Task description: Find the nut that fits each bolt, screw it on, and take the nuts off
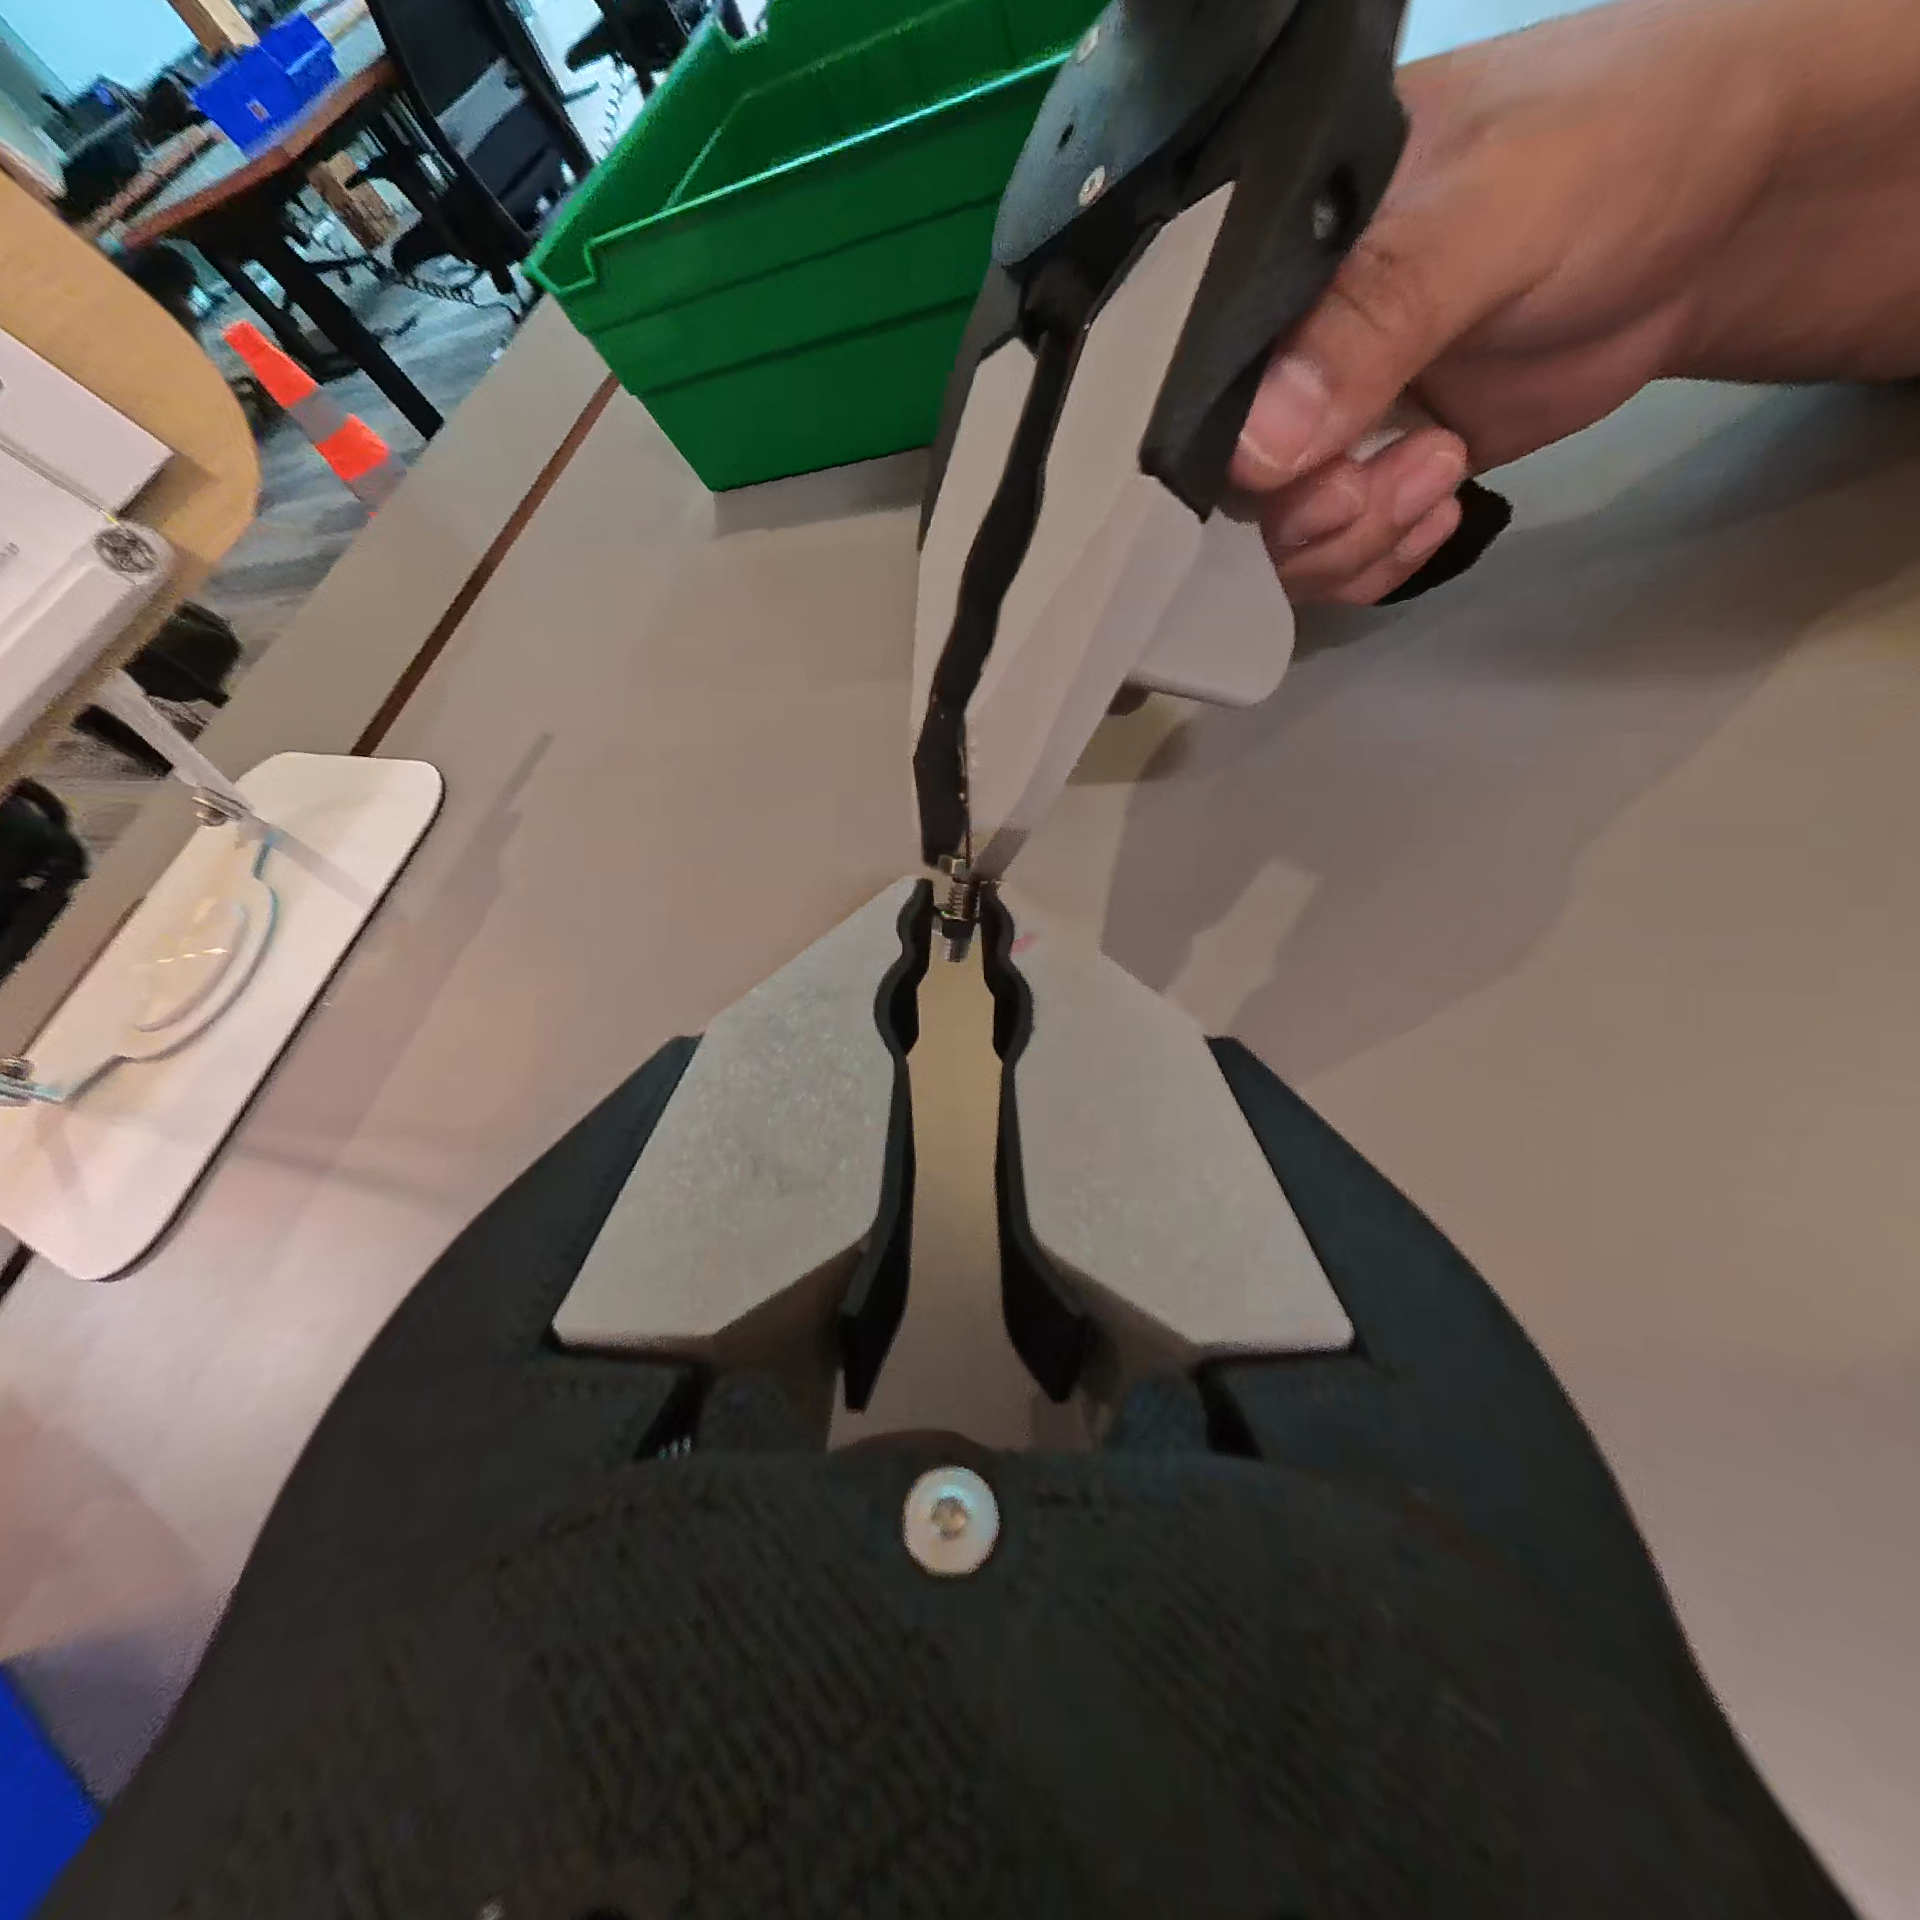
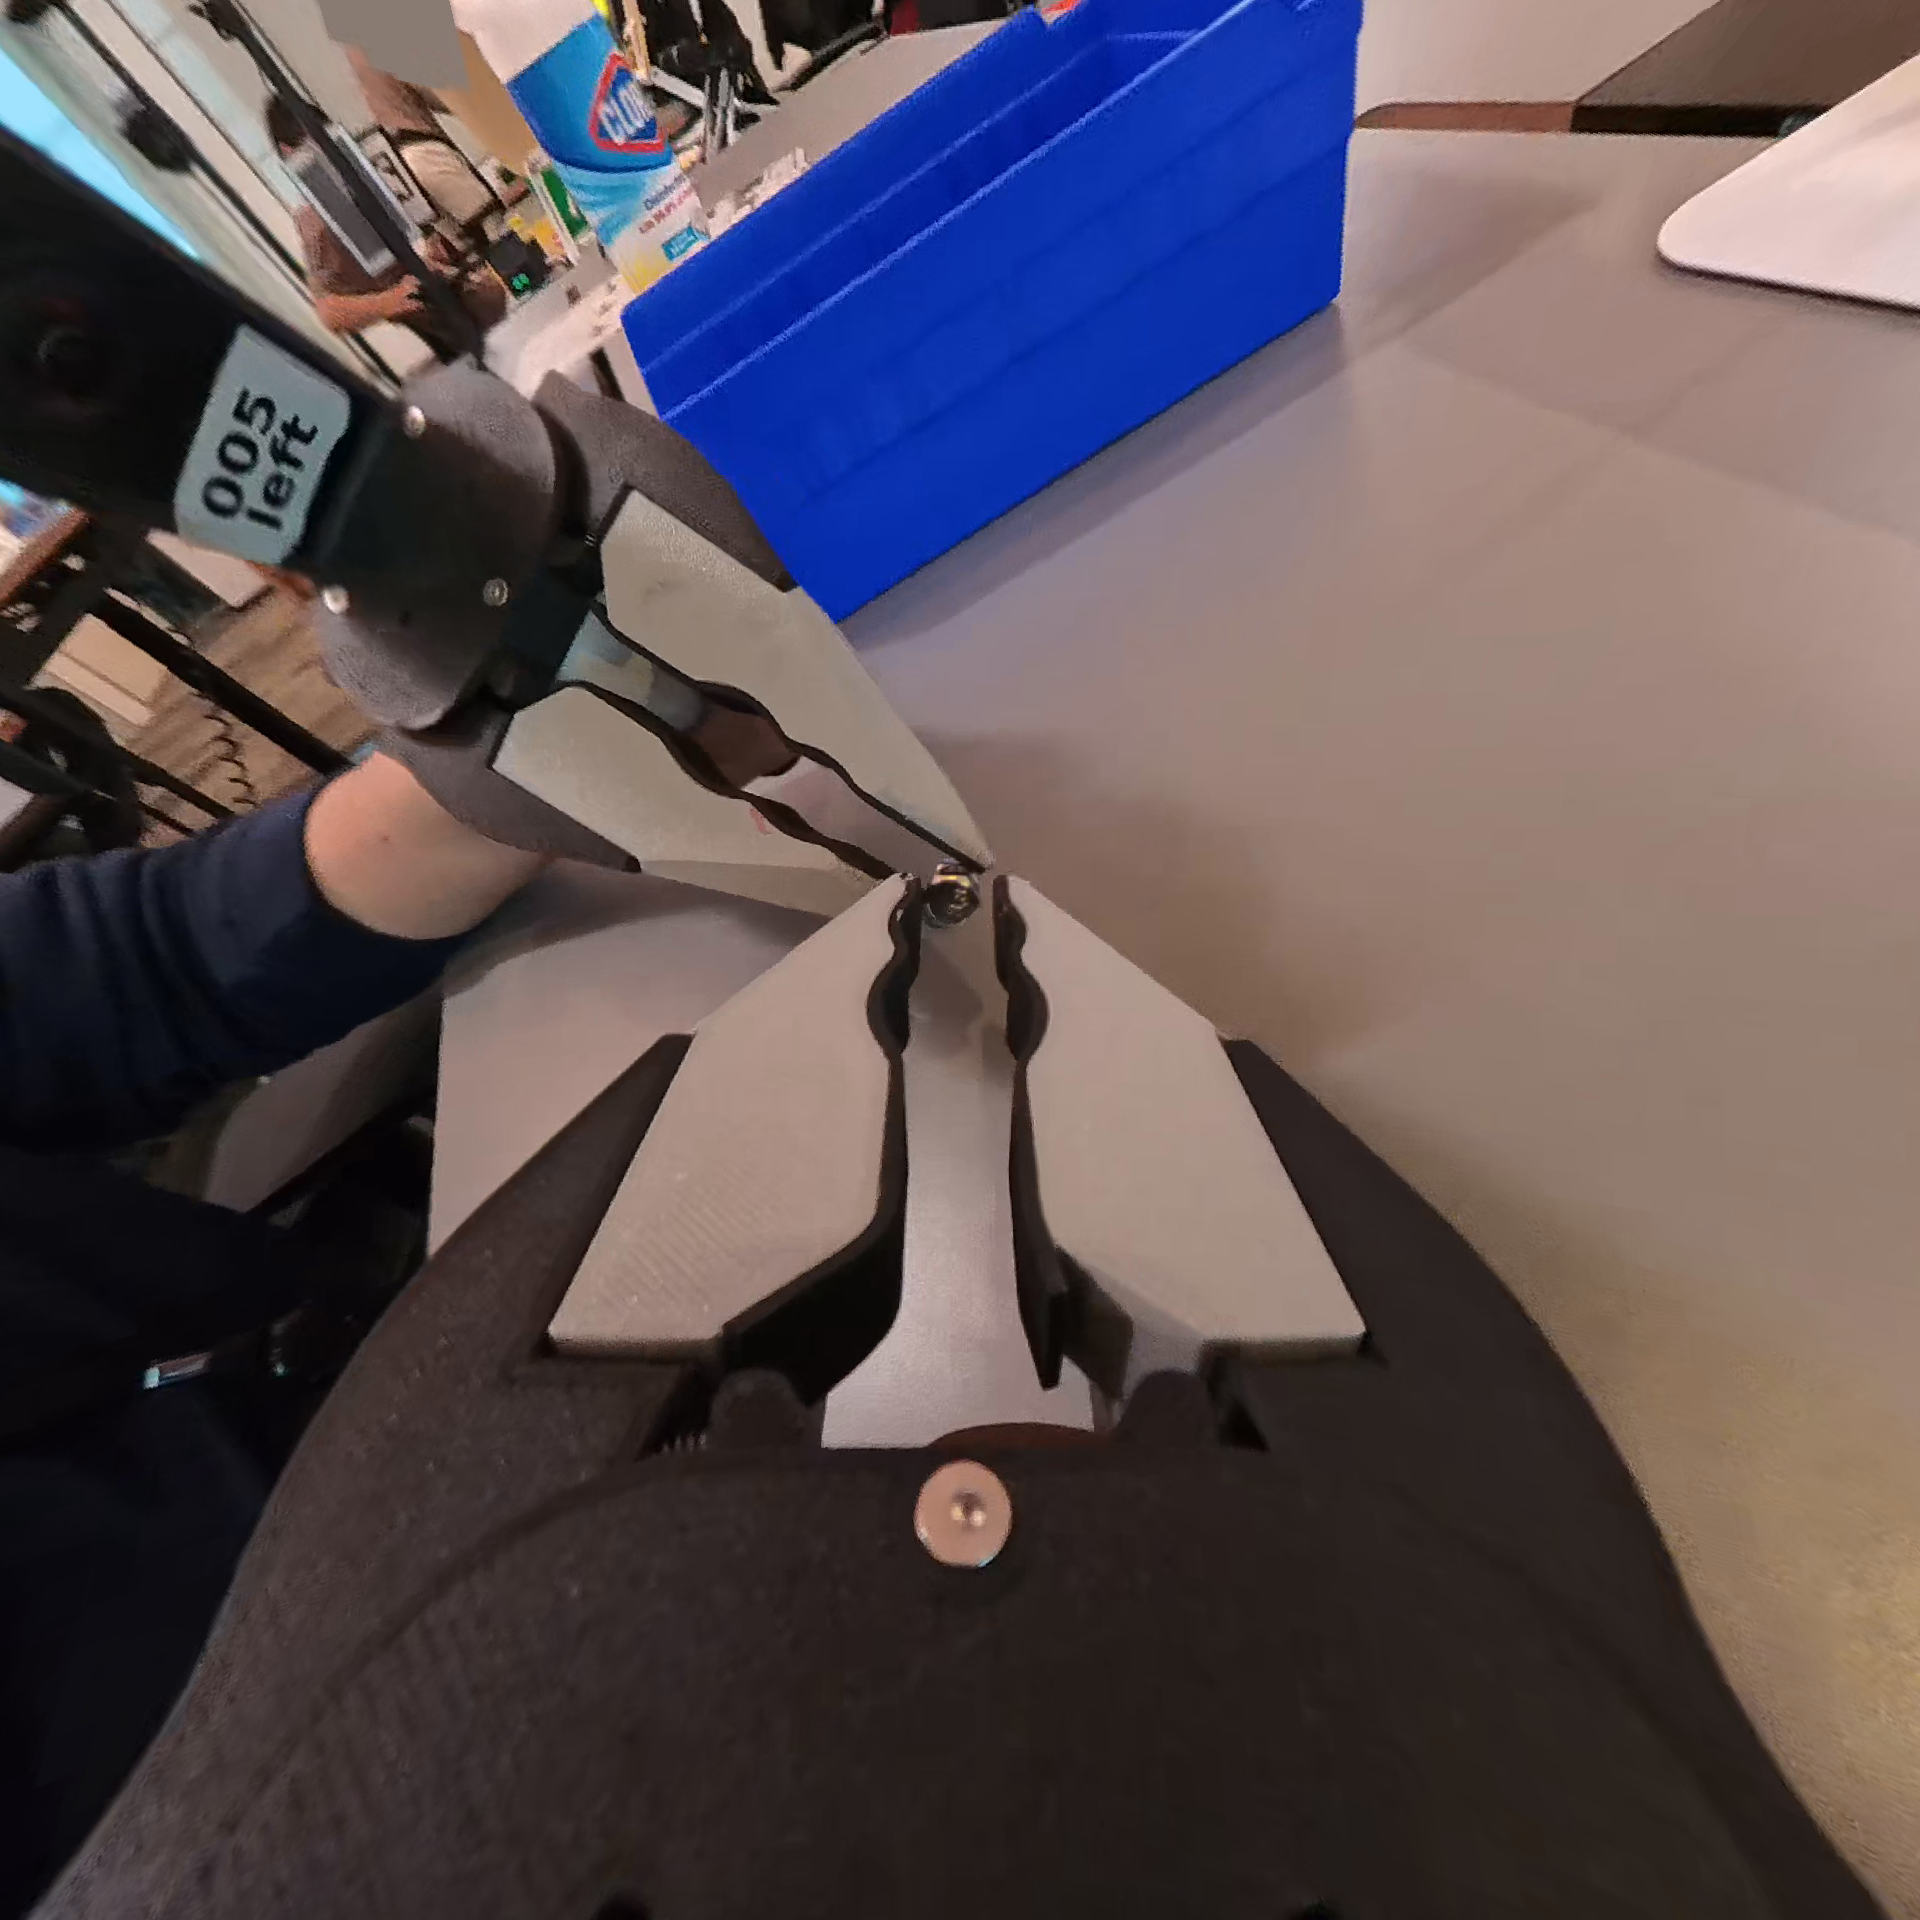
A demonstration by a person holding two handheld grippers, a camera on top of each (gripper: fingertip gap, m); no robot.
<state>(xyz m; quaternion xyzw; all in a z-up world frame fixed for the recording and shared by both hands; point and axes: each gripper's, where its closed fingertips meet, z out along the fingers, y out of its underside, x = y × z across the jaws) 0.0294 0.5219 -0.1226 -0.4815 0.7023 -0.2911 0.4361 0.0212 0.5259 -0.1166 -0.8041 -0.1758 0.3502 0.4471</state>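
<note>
While the small silvery bolt (image 1: 954,928) is pinched at the very tips of the left gripper (image 1: 954,920), held in the air above the worktop (image 1: 1455,1039), its long axis runs along that gripper's fingers toward the right gripper (image 2: 951,894). A nut (image 2: 948,896) is seated on the far end, where the two grippers meet tip to tip. The right gripper's tips are set narrowly about the nut; whether it is clamped cannot be told. A green bin (image 1: 831,270) and a blue bin (image 2: 1018,343) stand toward the far edge.
</note>
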